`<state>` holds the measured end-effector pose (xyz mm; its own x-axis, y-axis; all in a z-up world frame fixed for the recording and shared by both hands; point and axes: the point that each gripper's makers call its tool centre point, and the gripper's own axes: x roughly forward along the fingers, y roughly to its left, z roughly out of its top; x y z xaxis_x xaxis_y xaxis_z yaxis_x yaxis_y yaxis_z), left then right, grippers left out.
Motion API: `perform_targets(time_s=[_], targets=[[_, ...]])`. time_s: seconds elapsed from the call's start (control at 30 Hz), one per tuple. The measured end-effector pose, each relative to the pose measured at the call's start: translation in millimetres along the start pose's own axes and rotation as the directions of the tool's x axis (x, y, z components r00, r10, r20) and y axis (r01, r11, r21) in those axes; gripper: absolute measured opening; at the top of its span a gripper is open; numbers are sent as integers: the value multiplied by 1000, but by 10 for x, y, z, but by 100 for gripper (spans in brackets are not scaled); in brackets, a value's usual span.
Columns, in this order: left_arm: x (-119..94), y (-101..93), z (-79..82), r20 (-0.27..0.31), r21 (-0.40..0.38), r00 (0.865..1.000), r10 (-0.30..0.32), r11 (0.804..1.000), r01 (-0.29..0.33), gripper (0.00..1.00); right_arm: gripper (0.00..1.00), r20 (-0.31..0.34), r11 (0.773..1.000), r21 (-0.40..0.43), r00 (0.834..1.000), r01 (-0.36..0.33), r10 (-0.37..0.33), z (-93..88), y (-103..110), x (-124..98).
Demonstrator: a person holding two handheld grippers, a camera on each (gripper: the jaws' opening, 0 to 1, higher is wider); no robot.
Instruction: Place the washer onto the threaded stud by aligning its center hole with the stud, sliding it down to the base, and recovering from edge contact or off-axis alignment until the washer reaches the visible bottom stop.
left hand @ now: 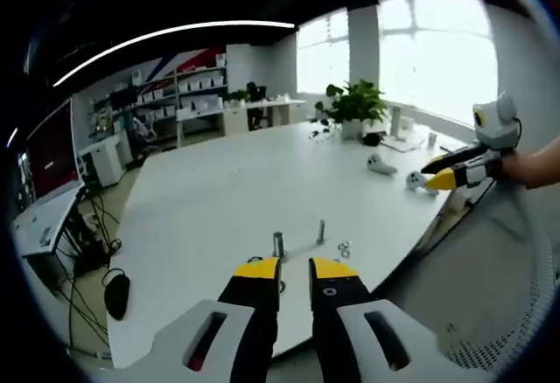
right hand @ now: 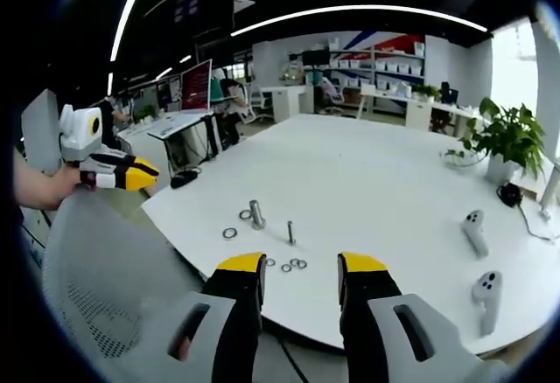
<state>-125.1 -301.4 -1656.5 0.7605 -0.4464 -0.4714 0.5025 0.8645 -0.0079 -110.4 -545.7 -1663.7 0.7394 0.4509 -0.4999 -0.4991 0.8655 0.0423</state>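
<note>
Above table (right hand: 367, 173) edge: both grippers (left hand: 293, 265) (right hand: 302, 261) level, fingers released, short of stud (right hand: 290, 231).

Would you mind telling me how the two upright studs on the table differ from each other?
In the right gripper view, the left stud looks thicker, while the right stud looks slimmer. The left stud has washers lying loose close beside it; the right stud has a cluster of small washers lying in front of it. The left stud stands farther from the table edge than the right stud. Both stand upright, with no washer seen threaded on.
</note>
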Motion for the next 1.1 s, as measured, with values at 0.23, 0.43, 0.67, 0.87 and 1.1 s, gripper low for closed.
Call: perform_targets(time_s=[0.23,0.43,0.67,0.87,1.1], targets=[[2,-2,-21,-5,3,1000,6,1000,-6,10,34,-14,999,-9,999,-33,32,-43,57,14],[20,-23,-86,-39,3,999,-2,1000,2,11,34,-19,998,-28,998,-58,57,-57,109,9],[15,-53,-104,-48,2,999,-17,1000,17,13,34,-37,996,-10,995,-94,93,-98,172,21],[22,-73,-122,-57,-3,998,-30,1000,30,14,34,-63,993,-18,991,-118,117,-149,226,28],[24,-79,-132,-61,-8,998,-33,999,32,15,39,-93,991,-27,988,-130,127,-205,259,42]])
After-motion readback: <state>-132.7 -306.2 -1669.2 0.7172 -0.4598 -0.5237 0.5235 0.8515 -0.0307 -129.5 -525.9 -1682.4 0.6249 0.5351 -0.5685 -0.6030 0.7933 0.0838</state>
